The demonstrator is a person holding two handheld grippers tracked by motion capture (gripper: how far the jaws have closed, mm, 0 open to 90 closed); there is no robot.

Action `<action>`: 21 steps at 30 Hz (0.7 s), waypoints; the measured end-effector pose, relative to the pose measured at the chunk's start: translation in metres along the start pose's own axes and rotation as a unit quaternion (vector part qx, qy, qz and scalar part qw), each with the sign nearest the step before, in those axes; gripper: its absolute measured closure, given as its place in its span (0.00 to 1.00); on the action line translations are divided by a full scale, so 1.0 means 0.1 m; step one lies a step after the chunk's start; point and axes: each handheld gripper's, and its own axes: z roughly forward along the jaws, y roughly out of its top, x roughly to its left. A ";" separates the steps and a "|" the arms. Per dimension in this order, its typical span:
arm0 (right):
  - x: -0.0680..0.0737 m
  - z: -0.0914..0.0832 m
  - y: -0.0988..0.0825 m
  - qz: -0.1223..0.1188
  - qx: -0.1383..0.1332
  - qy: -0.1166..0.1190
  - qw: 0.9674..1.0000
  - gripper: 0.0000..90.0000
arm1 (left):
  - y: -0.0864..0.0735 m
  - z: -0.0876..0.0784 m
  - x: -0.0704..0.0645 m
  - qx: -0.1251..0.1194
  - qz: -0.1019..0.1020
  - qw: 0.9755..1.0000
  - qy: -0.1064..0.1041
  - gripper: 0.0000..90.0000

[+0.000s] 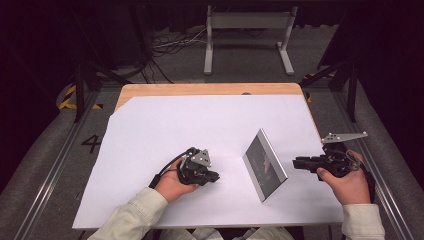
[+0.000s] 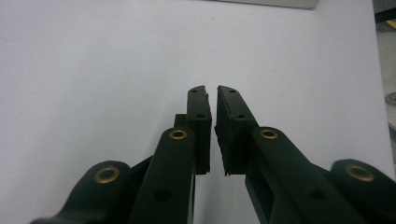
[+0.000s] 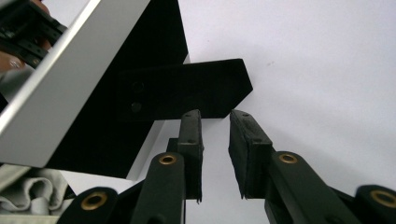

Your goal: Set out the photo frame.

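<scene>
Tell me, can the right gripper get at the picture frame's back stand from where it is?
Probably yes: the right gripper faces the frame's back, its slightly parted jaws just short of the black stand, with nothing between.

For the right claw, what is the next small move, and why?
Probably ease the right claw slightly forward toward the black back stand of the picture frame. Its jaws are a little apart, hold nothing, and end just short of the stand. The left claw, nearly closed, lies over bare white paper.
</scene>
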 end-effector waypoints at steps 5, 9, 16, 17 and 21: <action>0.00 0.00 0.02 0.028 -0.004 0.001 1.000 0.84 | -0.02 -0.03 0.01 -0.003 -0.003 1.000 0.007 0.92; 0.02 -0.02 0.02 0.029 -0.008 -0.010 0.999 0.84 | -0.03 -0.05 0.02 -0.006 -0.003 1.000 0.013 0.92; 0.02 -0.04 0.04 0.048 -0.014 -0.026 0.998 0.81 | -0.07 -0.01 0.08 -0.003 -0.010 1.000 0.024 0.92; 0.02 -0.05 0.04 0.057 -0.014 -0.032 0.998 0.82 | -0.07 -0.02 0.09 -0.002 -0.010 1.000 0.024 0.92; 0.05 -0.06 0.06 0.067 -0.009 -0.033 0.997 0.84 | -0.10 -0.05 0.12 -0.009 -0.018 0.999 0.028 0.91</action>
